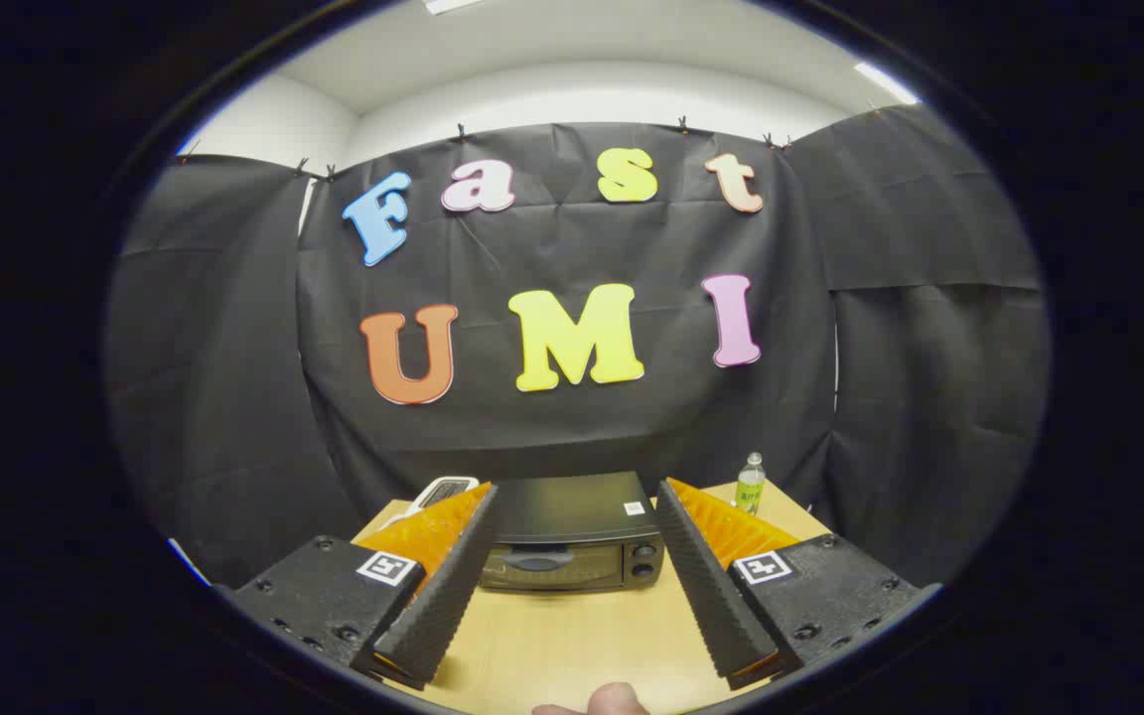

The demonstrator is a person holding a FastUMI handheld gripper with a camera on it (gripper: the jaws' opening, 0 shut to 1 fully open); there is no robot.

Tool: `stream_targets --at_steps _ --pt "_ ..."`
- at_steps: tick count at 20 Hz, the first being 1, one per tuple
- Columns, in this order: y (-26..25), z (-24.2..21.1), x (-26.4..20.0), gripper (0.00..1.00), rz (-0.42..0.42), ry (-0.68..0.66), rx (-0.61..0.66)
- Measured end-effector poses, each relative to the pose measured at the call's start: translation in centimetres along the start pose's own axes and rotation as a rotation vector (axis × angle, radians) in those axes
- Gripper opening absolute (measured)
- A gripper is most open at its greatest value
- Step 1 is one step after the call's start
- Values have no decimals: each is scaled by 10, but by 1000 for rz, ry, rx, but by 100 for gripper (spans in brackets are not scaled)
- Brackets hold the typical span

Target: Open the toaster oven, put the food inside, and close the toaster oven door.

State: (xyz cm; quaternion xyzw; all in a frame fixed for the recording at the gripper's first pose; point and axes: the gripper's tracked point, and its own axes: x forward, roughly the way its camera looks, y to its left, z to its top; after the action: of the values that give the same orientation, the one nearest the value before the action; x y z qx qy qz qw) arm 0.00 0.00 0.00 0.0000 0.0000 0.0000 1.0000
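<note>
A black toaster oven (572, 533) stands on the wooden table (572, 636), beyond my fingers and framed between them. Its door is shut, with the handle (537, 561) across the front and two knobs (643, 559) at its right side. My gripper (572, 492) is open and holds nothing; its ridged black fingers (453, 586) spread wide on either side of the oven, well short of it. The food cannot be made out.
A small green-labelled bottle (750, 484) stands at the table's back right, beside the oven. A white object (445, 490) lies behind the left finger, left of the oven. A fingertip (612, 700) of a person shows at the near table edge.
</note>
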Motion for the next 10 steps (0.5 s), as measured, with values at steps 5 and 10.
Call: stream_targets --at_steps 5,10 --pt "-1 -2 3 100 2 6 7" --pt "-1 -3 6 100 8 14 13"
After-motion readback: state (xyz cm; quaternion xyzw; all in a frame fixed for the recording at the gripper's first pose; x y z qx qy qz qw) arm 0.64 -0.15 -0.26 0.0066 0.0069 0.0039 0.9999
